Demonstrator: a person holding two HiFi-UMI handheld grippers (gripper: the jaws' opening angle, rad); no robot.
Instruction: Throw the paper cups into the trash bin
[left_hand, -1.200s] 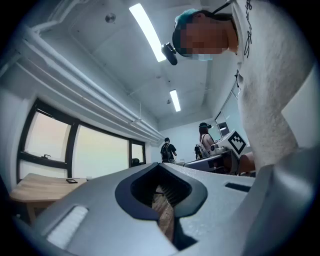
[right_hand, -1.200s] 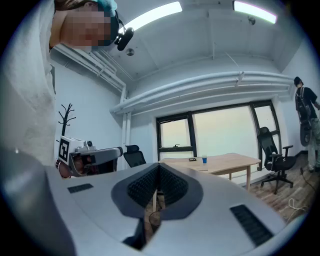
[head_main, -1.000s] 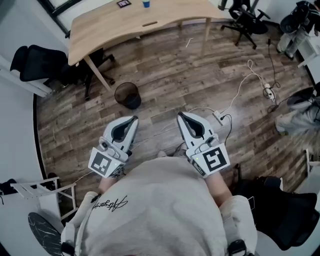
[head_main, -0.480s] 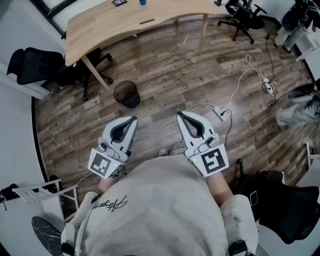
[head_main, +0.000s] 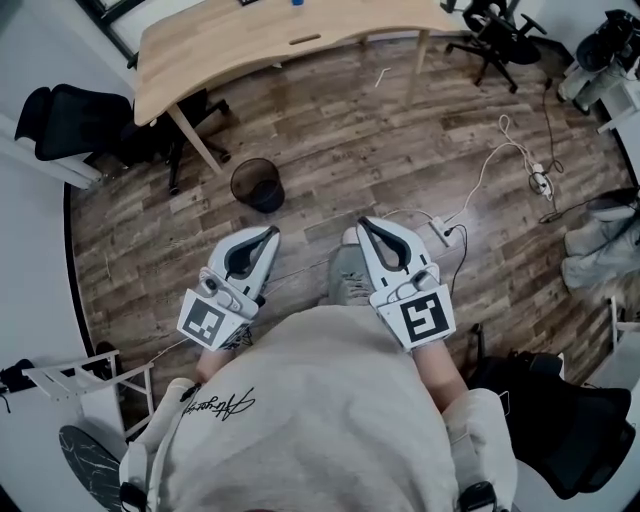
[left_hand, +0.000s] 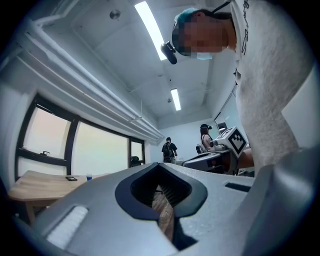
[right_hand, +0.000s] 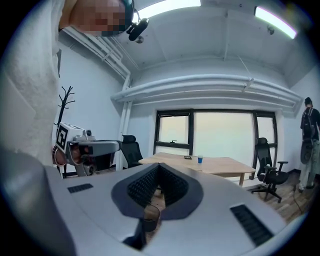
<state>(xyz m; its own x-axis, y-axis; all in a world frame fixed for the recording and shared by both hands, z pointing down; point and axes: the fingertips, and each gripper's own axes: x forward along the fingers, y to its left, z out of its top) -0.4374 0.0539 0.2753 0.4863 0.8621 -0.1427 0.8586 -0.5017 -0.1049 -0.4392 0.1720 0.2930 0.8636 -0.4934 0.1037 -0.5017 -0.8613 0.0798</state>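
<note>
Left claw (head_main: 272, 233) clenched on nothing, right claw (head_main: 362, 224) clenched too and empty, both held out from the person's chest, small blue paper cup (right_hand: 200, 159) upright on the far wooden table (head_main: 230, 45), black trash bin (head_main: 257, 186) on the floor near a table leg, well apart from both claws

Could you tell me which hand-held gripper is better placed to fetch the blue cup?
Right, probably: the right hand-held gripper faces the blue cup almost squarely; the left hand-held gripper sees it well off-side. Both are shut.
</note>
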